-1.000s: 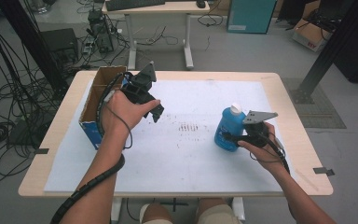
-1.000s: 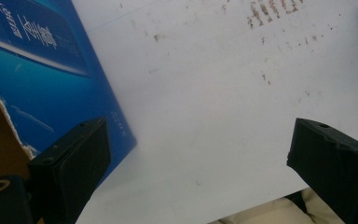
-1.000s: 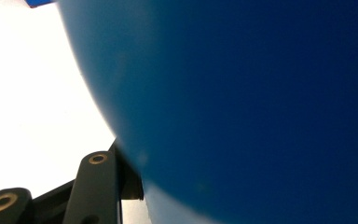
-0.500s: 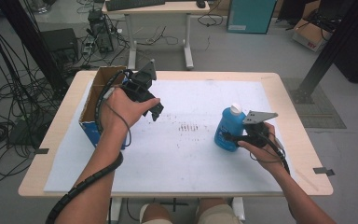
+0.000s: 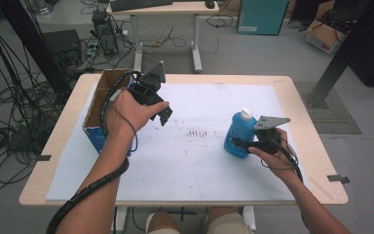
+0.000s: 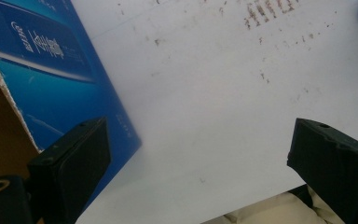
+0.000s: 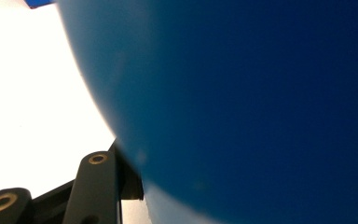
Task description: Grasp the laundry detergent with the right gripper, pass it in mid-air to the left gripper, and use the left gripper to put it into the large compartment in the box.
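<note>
The right hand-held gripper [image 5: 241, 145] pinches a blue bottle [image 5: 238, 134] low on its body; the bottle stands upright near the worktop's [image 5: 302, 92] right edge. The left hand-held gripper [image 5: 164, 114], jaws spread and empty, hovers well apart beside the open box [image 5: 93, 109] at the left edge.

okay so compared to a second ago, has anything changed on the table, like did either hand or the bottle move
Nothing visibly changed. The right tool stays shut on the blue bottle, which stands upright on the white sheet. The left tool stays open, held above the sheet beside the cardboard box.
</note>
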Motion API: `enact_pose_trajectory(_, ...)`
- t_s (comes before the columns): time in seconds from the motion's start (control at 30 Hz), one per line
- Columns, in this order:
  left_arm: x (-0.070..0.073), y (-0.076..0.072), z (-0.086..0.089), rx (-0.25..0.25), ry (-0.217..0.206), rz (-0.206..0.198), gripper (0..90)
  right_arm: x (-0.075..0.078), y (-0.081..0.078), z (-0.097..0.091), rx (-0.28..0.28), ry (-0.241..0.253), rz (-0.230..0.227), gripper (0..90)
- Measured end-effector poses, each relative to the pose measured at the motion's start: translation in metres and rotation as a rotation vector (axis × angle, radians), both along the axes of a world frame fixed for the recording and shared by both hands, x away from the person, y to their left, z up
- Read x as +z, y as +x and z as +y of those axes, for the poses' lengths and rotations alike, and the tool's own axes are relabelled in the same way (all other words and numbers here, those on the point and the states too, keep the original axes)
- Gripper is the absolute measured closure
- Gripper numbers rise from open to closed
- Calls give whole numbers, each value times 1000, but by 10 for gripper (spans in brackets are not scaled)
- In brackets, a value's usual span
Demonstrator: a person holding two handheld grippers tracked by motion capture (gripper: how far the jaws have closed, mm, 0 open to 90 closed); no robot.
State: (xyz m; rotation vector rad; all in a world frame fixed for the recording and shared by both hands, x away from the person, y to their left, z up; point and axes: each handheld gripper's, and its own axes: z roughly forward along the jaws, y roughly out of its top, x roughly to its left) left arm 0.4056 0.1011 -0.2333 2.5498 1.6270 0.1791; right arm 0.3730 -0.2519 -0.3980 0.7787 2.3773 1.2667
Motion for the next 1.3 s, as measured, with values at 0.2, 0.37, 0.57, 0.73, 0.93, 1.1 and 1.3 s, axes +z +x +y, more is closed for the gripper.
enact_pose_trajectory(0.2, 3, 0, 1, -5, -3, -6, 63, 0, 0, 0, -1, 0, 1, 451)
enact_pose_trajectory(0.37, 2, 3, 1, -23, -2, 3, 63, 0, 1, 0, -2, 0, 7, 450)
enact_pose_trajectory(0.57, 4, 6, -1, -80, 11, 13, 62, 2, 1, 1, -4, -7, 16, 450)
enact_pose_trajectory(0.73, 9, 8, -1, -119, 20, 7, 62, 6, 4, 1, -1, -10, 38, 449)
enact_pose_trajectory(0.93, 21, 13, -3, -197, 46, -5, 62, 21, 12, 4, 26, -18, 54, 449)
enact_pose_trajectory(1.1, 31, 19, -3, -300, 63, 11, 62, 48, 23, 10, 44, -22, 78, 448)
enact_pose_trajectory(1.3, 42, 26, -1, -381, 79, 5, 61, 71, 36, 21, 85, -26, 87, 447)
